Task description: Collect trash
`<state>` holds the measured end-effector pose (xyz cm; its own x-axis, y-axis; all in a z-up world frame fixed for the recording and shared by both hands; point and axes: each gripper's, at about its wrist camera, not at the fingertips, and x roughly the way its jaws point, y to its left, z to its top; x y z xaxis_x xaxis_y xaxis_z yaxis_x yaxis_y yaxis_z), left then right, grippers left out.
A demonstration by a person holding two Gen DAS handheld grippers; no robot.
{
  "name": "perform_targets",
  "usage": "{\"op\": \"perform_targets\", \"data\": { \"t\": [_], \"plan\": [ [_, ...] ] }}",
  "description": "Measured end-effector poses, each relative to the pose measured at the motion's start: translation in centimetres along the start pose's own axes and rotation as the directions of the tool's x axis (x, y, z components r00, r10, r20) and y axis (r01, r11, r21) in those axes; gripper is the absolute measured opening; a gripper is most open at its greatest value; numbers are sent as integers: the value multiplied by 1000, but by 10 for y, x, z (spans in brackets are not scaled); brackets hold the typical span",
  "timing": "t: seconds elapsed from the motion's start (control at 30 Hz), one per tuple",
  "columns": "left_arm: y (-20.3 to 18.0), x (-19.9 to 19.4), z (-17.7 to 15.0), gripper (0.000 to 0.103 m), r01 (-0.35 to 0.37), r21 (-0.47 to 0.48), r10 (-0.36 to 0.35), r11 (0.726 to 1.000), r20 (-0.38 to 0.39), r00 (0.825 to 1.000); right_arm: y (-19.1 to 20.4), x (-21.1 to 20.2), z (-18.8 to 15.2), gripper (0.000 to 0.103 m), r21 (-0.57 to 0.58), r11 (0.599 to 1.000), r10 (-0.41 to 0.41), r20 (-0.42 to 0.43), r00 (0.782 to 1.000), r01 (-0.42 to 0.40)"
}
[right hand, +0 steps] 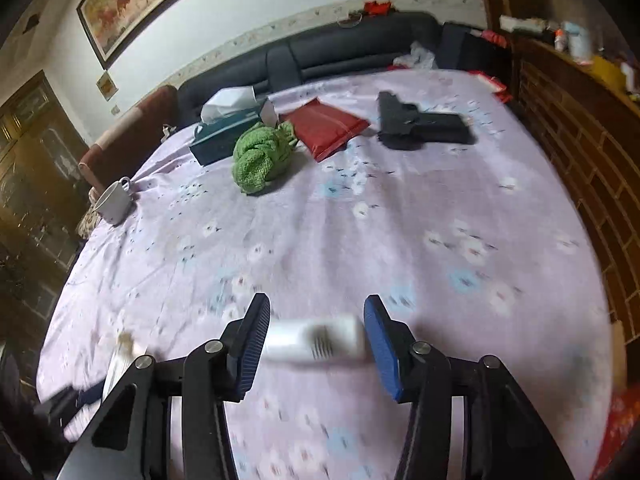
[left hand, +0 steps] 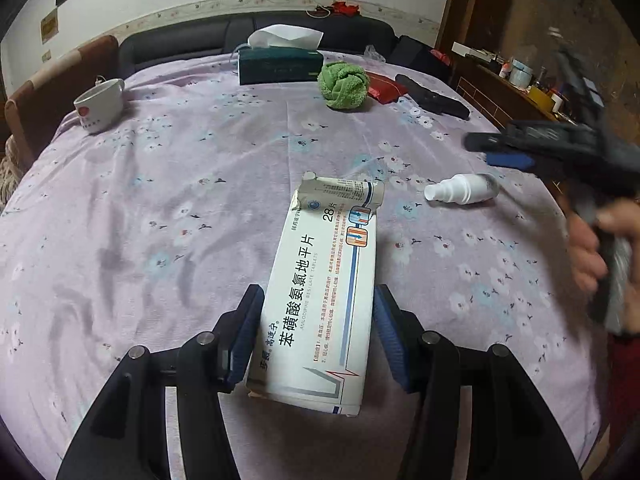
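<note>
Medicine carton (left hand: 320, 304), white cardboard with blue print and a torn far flap, lies on the lilac flowered bedsheet (left hand: 160, 200) between my left gripper (left hand: 316, 332) pads; the pads sit wide, and I cannot tell if they touch it. My right gripper (right hand: 316, 340) stands wide around a blurred white plastic spray bottle (right hand: 316, 338) lying crosswise. Farther off lie a green knitted cloth (right hand: 260, 156) and a white mug (left hand: 100, 104).

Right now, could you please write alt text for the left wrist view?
A white medicine box lies between the open fingers of the left gripper on a lilac floral cloth. Beyond lie a small white spray bottle, a green towel and a mug.
</note>
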<state>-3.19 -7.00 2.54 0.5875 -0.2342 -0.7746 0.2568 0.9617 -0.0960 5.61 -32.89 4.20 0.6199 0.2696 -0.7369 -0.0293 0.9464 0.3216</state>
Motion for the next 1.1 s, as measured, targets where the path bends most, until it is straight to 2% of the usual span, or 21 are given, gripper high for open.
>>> {"op": "perform_targets", "data": {
  "t": [0.1,0.17,0.23,0.33,0.53,0.73,0.77,0.83,0.97,1.1],
  "plan": [
    [3,3,-3,54,16,-10,-16,1000,-9,1000,2,25,11,52,-7,1000,-1,-44,999,1],
    [5,5,-5,54,13,-9,-13,1000,-9,1000,1,37,9,52,-18,1000,-15,-82,996,14],
    [7,7,-5,54,26,-16,-26,1000,-15,1000,2,41,0,52,-39,999,2,-135,991,-7],
    [9,8,-4,54,26,-22,-26,999,-7,1000,12,27,-18,52,-90,995,37,-156,987,-51],
    [10,7,-4,54,30,-28,-30,999,-8,1000,36,9,-53,53,-174,982,44,-194,980,-78],
    [10,-1,-6,54,31,-23,-31,999,-2,1000,45,-20,-82,54,-178,972,112,-209,971,-150],
    [10,-2,-7,54,36,-23,-36,999,-1,999,46,-24,-85,58,-174,970,131,-211,969,-169],
    [9,-4,-7,54,34,-23,-34,999,1,999,50,-32,-96,63,-207,958,151,-222,963,-198],
    [8,-9,-11,54,34,-17,-34,999,5,999,61,-44,-120,63,-309,919,164,-263,951,-244],
    [4,-13,-15,54,35,-10,-35,999,7,999,71,-52,-137,62,-422,879,111,-270,956,-221]
  ]
}}
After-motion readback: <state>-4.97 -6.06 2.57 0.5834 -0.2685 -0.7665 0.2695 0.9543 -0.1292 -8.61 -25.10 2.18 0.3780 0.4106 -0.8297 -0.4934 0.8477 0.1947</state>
